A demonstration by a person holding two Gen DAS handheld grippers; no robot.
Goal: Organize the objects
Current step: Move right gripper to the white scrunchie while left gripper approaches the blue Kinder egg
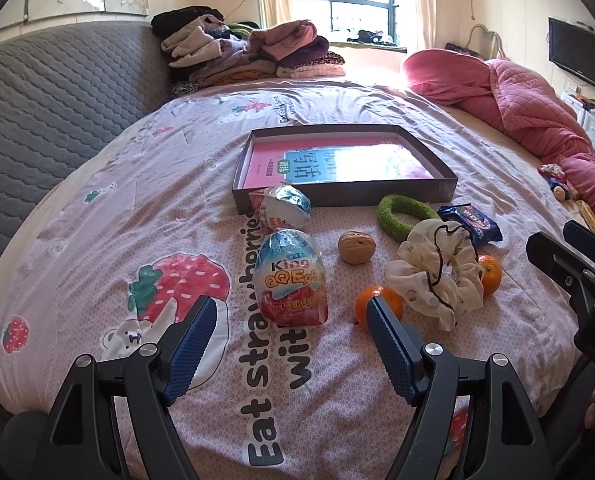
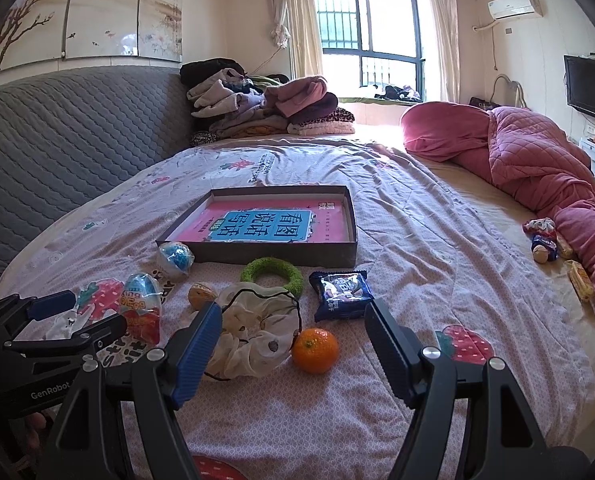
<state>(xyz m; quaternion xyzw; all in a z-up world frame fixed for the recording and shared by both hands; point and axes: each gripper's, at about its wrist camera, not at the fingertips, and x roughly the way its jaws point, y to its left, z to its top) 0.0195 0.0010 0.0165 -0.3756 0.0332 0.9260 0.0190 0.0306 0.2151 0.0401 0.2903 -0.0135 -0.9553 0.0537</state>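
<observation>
two oranges, two eggs, perhaps one walnut

You are looking at a matt printed cotton bedspread carrying glossy foil-wrapped toy eggs, a rough-shelled walnut and a shiny plastic biscuit packet. A fuzzy green ring is lying by a crinkled fabric scrunchie, a dimpled tangerine and a matt cardboard box lid holding a glossy book.

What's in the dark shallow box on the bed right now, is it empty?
Nearly empty. The box holds only a pink and blue book lying flat; the snacks, oranges and scrunchie all lie outside on the bedspread.
</observation>
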